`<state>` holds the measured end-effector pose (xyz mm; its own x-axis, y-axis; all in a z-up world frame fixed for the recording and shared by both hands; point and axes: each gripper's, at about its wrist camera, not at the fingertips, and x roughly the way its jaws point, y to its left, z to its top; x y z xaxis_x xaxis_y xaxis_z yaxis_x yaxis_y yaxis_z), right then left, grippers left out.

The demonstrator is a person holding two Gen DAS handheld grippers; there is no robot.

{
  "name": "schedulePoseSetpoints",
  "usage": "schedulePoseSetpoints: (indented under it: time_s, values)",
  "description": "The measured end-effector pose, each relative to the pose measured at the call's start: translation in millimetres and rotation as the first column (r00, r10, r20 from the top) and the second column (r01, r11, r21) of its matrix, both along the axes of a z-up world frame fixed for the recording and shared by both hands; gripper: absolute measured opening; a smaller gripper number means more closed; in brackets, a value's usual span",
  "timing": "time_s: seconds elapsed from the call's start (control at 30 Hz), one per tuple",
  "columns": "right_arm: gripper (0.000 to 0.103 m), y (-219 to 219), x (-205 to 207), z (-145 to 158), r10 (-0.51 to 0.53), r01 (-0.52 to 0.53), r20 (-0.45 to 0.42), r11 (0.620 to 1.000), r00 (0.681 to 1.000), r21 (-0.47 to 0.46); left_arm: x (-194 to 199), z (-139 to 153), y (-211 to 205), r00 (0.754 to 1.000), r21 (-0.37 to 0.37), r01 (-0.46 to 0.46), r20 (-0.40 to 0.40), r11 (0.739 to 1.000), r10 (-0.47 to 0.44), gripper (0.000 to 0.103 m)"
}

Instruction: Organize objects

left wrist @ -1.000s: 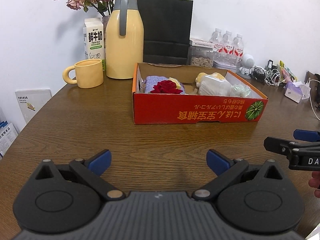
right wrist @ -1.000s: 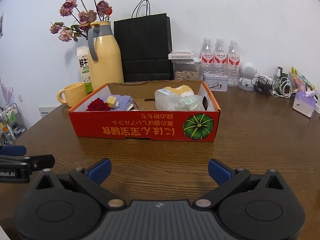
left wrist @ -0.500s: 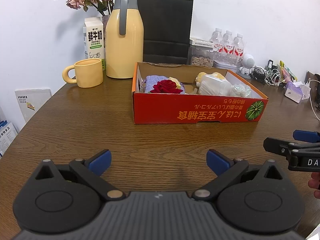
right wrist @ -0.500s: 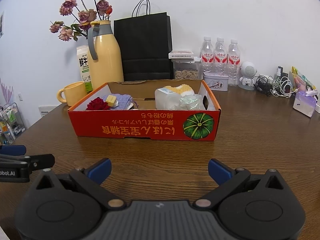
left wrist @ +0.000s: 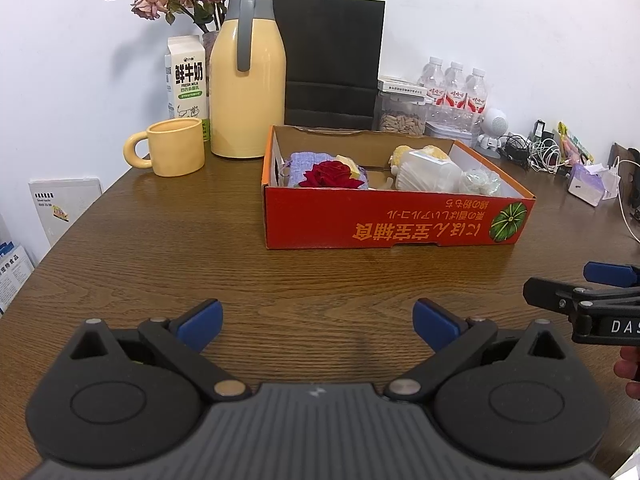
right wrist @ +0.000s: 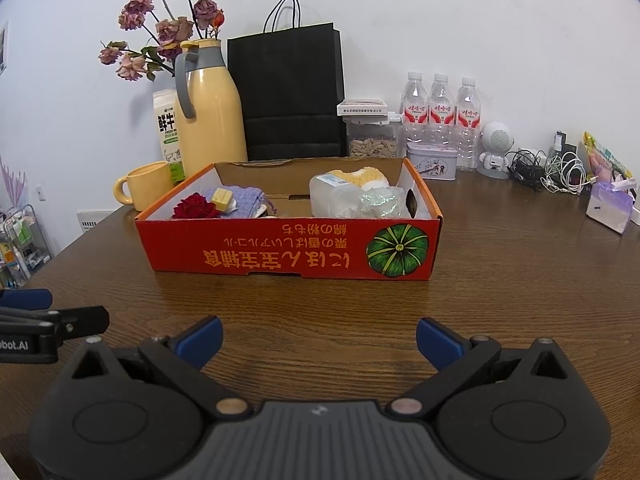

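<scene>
Both tools hover low over the wooden bench [left wrist: 160, 248], side by side and well short of the red cardboard box [right wrist: 288, 250]. The left tool [left wrist: 318, 318] has its blue-tipped fingers spread wide with nothing between them; the right tool [right wrist: 319, 336] is likewise wide apart and empty. The box sits ahead of both, nearer the bench's far side. Inside it lie a red rose [right wrist: 195, 207] on a purple knitted pouch [right wrist: 244, 198] at the left end, and a clear plastic container [right wrist: 336, 200] with a crinkled wrapper [right wrist: 382, 202] at the right end.
</scene>
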<state>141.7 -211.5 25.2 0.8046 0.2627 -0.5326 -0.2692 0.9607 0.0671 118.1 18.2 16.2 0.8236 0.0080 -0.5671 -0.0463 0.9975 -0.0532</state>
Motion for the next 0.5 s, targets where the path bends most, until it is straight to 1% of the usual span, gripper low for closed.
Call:
schedulePoseSetpoints:
  time_s: [0.5]
  values:
    - [0.103,0.4,0.3,-2.0,-0.001,0.001,0.0,1.0,1.0,-0.001,-0.6,1.3,-0.9,1.0,0.005,-0.013,0.007,1.0,0.013,0.103]
